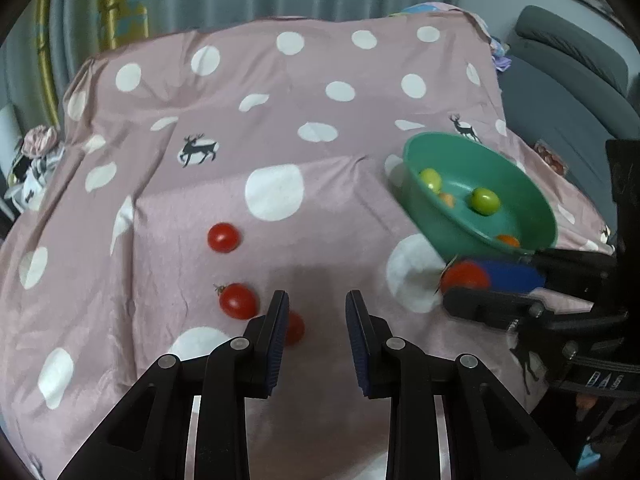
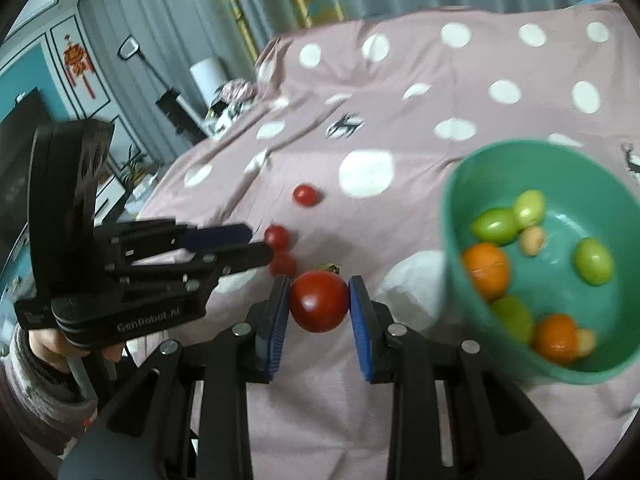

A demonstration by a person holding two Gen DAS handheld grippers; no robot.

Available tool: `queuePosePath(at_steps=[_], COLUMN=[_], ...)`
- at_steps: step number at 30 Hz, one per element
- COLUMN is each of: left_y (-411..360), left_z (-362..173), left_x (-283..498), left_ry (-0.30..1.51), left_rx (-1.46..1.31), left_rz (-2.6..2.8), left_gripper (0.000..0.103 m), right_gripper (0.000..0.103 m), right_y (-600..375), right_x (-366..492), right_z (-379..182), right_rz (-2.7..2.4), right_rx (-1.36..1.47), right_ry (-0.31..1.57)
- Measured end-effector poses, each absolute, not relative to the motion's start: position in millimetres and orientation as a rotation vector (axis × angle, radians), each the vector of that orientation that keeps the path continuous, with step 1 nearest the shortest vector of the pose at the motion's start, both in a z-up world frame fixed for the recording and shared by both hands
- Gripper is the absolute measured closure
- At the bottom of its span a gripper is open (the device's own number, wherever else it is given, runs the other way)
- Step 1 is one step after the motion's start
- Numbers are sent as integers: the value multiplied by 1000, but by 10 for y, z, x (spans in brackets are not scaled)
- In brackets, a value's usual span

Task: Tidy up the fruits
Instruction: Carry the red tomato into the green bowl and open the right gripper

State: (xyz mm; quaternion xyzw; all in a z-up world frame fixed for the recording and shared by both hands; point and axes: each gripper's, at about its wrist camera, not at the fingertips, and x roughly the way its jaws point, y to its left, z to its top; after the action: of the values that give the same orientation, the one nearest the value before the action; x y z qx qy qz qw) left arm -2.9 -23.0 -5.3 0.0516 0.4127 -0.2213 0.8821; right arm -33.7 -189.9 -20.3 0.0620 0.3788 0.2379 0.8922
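- Right gripper clamped on a big red tomato, both blue pads pressing its sides, lifted just left of the green bowl.
- Left gripper narrowed right down with nothing between the pads, hanging over the pink dotted sheet, well left of the bowl.
- Three small tomatoes on the sheet left of the bowl: one farthest, one nearer, one half hidden behind the left finger.
- Inside the bowl: green fruits, orange ones, and a pale one, too blurred to name.
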Motion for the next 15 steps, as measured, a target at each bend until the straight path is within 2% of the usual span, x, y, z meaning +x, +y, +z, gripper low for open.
queuePosePath(at_steps=[15], left_y=[-741], left_z=[233], left_x=[-57], left_ry=[779], left_rx=[199], left_rz=[-509], left_gripper=[73], right_gripper=[73], right_y=[-2585], right_x=[-509], right_z=[39], right_rz=[356], right_rx=[215], right_ry=[675])
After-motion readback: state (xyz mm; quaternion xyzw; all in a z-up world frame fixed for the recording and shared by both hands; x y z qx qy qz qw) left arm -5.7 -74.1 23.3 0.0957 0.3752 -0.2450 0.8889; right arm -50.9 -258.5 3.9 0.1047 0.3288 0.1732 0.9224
